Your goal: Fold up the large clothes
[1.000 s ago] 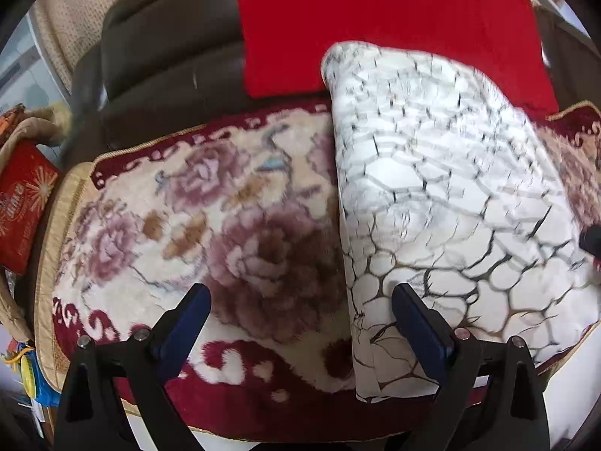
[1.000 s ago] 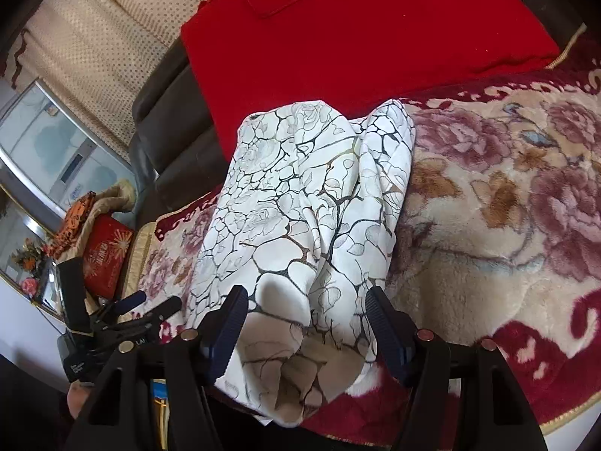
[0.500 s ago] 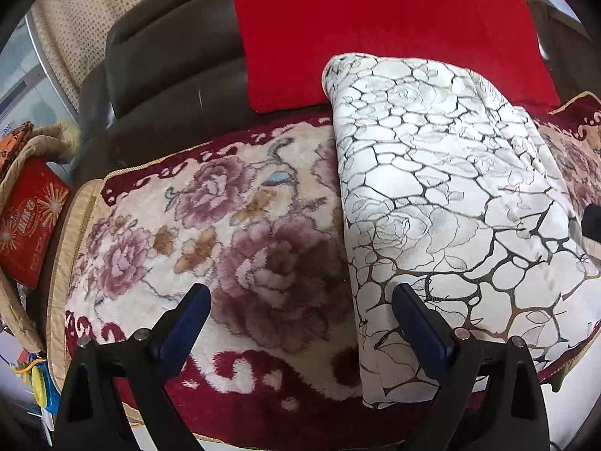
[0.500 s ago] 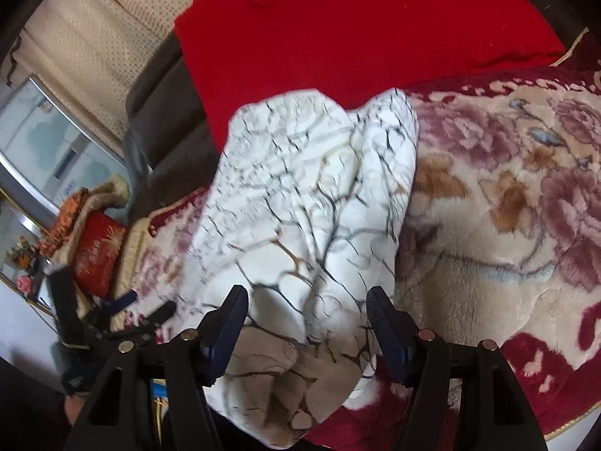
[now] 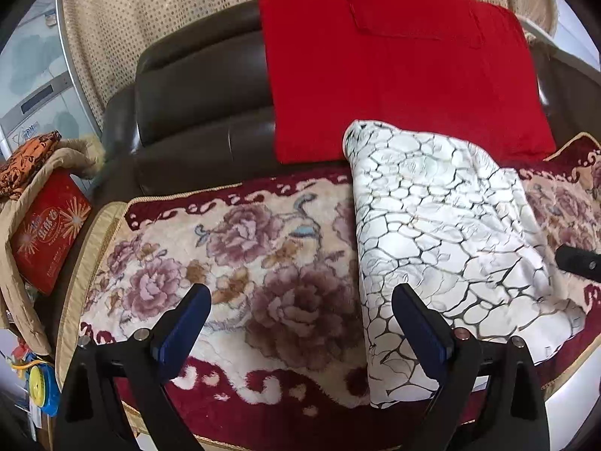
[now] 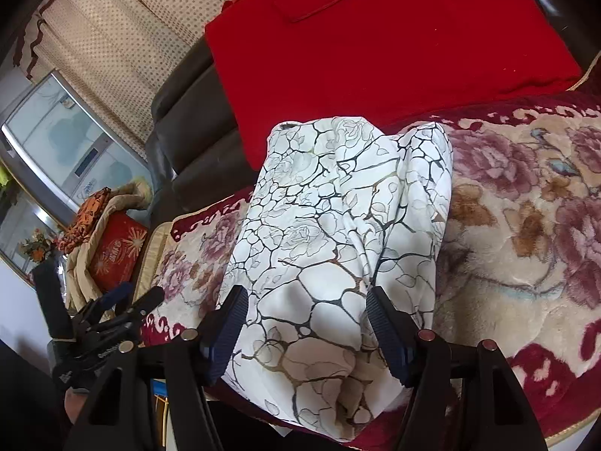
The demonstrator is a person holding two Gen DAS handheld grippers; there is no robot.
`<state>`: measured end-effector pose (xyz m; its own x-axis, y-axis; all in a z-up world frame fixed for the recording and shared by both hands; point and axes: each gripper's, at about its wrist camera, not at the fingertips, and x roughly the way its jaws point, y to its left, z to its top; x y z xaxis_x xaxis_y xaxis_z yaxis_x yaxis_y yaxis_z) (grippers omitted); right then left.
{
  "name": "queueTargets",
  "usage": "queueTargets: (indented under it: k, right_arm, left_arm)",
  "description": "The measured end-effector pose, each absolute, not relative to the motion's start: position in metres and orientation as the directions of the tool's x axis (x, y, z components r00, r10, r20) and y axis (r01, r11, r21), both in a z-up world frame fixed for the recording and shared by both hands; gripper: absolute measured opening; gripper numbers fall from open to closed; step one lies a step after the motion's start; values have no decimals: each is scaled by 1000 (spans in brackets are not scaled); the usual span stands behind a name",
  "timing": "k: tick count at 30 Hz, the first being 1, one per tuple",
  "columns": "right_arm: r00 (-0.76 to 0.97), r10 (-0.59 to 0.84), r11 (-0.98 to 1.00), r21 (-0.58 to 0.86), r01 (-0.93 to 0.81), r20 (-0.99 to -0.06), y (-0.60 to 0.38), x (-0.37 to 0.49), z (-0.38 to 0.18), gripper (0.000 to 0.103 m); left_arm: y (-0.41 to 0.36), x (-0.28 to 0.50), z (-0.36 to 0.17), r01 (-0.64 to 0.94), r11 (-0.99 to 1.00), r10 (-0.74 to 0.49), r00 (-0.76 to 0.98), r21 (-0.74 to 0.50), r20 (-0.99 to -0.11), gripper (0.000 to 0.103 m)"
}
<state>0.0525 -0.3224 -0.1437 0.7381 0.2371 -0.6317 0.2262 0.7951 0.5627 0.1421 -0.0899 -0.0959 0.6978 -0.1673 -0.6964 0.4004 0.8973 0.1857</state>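
The white garment (image 5: 443,233) with its dark crackle-and-rose print lies folded into a long strip on the floral blanket (image 5: 233,263), filling the right of centre in the left wrist view and running from the lower edge up to the red cushion (image 5: 394,75). In the right wrist view the garment (image 6: 338,233) sits in the middle of the frame, bunched into lengthwise ridges, its near end hanging over the blanket's front edge at the bottom.

The left gripper (image 5: 300,327) stands wide, empty, at the bottom centre; its right-hand finger lies over the garment's left edge, the other over bare blanket. The right gripper (image 6: 308,330) is also spread wide, its fingers on either side of the garment's near end; whether they touch the cloth I cannot tell.

Behind the blanket rises a dark leather sofa back (image 5: 195,105), with a dotted beige curtain (image 5: 150,11) above. A red box (image 5: 49,236) rests at the left edge.
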Motion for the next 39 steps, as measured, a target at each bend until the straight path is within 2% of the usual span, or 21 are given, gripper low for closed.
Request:
queueTargets:
  k: [15,29,39]
  right_arm:
    - [734,235,790,565,237,-637,-331,58,-149,70]
    - [715,233,759,583,290,-659,-358,70,-172,70]
    - [721,270,722,630,287,-639,-375,78,-184,70]
  left_arm:
    - [-99,143,-89,417,889,-190,711,189,-677,97]
    - [-118,164,-104,430,877,-170,696,215,-698,97]
    - [-138,181,-117,468,855,-173,662,222,-729,97]
